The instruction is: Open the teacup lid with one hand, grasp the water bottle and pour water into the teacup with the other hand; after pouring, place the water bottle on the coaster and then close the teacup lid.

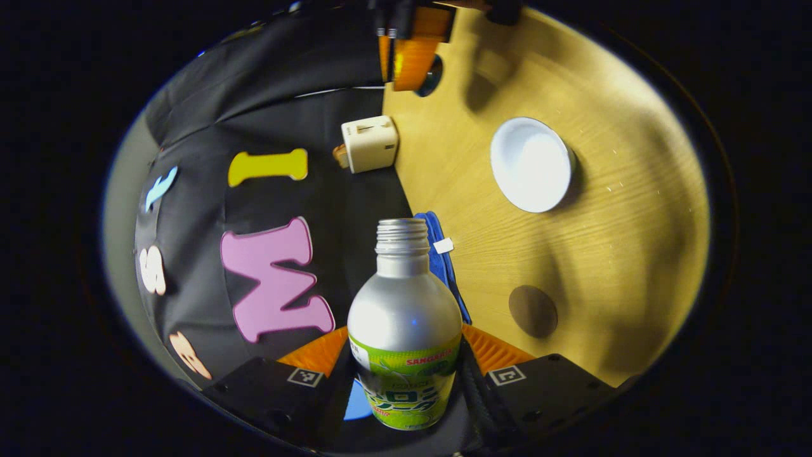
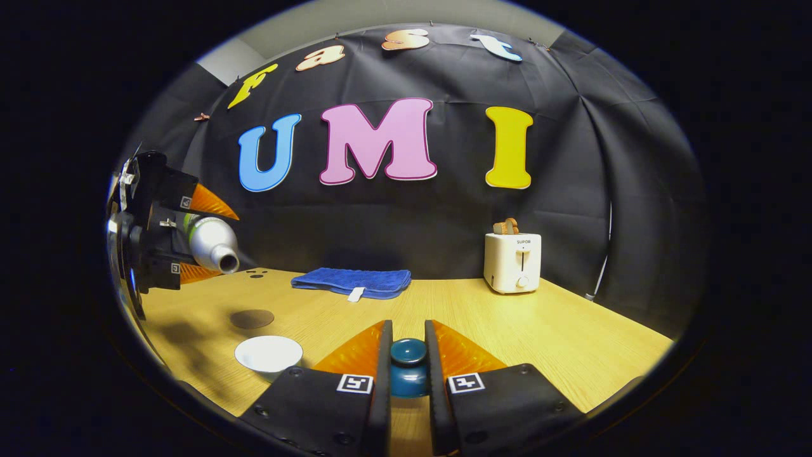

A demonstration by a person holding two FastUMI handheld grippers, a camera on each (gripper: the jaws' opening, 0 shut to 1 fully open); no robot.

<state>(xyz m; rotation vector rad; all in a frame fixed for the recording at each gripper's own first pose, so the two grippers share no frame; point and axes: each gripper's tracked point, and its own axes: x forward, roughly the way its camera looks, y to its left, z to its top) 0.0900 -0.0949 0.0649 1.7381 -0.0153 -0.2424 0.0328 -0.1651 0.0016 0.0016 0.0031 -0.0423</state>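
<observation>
My left gripper (image 1: 406, 349) is shut on a silver water bottle (image 1: 405, 317) with a green label and no cap. In the right gripper view that bottle (image 2: 212, 244) is tipped almost level at the far left, above the table, its mouth pointing right. The white teacup (image 1: 531, 164) stands uncovered on the wooden table; it also sits low at the left (image 2: 268, 353). My right gripper (image 2: 408, 336) is shut on the knob of the dark blue teacup lid (image 2: 408, 368), held above the table. A round brown coaster (image 1: 533, 311) lies near the cup (image 2: 252, 318).
A folded blue cloth (image 2: 352, 281) lies at the back of the wooden table (image 2: 571, 336). A white toaster (image 2: 512, 261) with bread in it stands at the back right. The black cloth wall rises just behind them.
</observation>
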